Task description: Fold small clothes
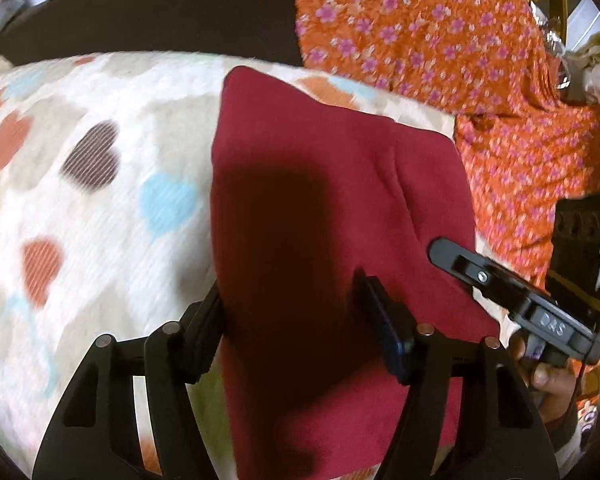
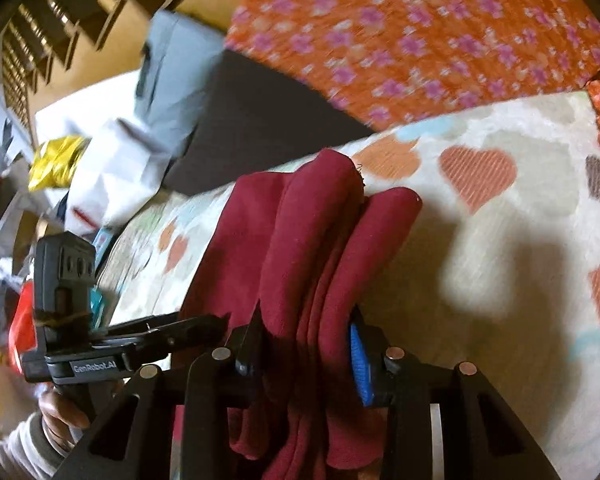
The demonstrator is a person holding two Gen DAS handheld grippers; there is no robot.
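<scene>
A dark red garment lies in folded layers over a white blanket with coloured hearts. My left gripper straddles its near part, and the cloth fills the whole gap from pad to pad. In the right wrist view the same red garment is bunched into thick folds, and my right gripper is shut on that bunch. One of the right gripper's fingers rests at the garment's right edge. The left gripper's fingers meet the garment's left edge. A hand holds each tool.
Orange cloth with pink flowers lies heaped beyond the blanket, to the right. A dark flat surface borders the blanket's far edge. White bags, a yellow bag and other clutter crowd the left of the right wrist view.
</scene>
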